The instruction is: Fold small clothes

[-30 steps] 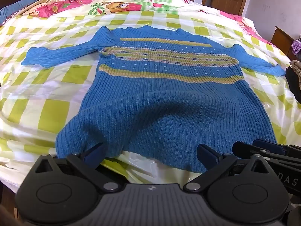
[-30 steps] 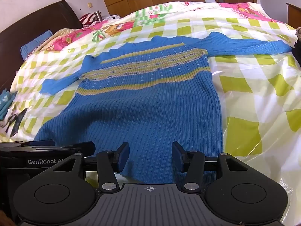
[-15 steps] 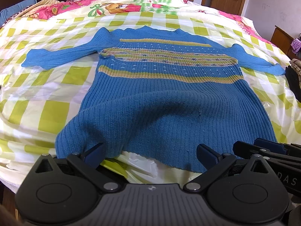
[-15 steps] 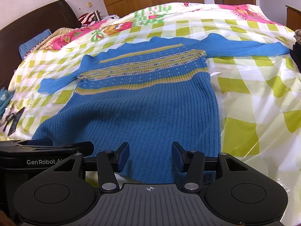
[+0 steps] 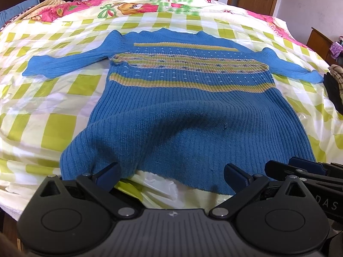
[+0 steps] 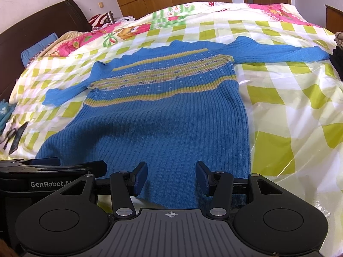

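Observation:
A blue knitted sweater (image 5: 188, 115) with yellow stripes across the chest lies flat on the bed, both sleeves spread out, hem toward me. My left gripper (image 5: 170, 174) is open wide at the left part of the hem, its fingers low beside the cloth and not pinching it. Just to its right, my right gripper (image 6: 171, 177) stands open over the hem of the sweater (image 6: 167, 124), the knit showing between its pads. Each gripper appears in the other's view: the right gripper (image 5: 300, 170) and the left gripper (image 6: 53, 167).
The bed carries a white and green check plastic sheet (image 5: 53, 98) over a pink cartoon quilt (image 5: 128, 6). Dark clothing (image 5: 334, 90) lies at the right edge, and dark small items (image 6: 15, 137) at the left edge. A dark headboard (image 6: 42, 27) and wooden wardrobe stand behind.

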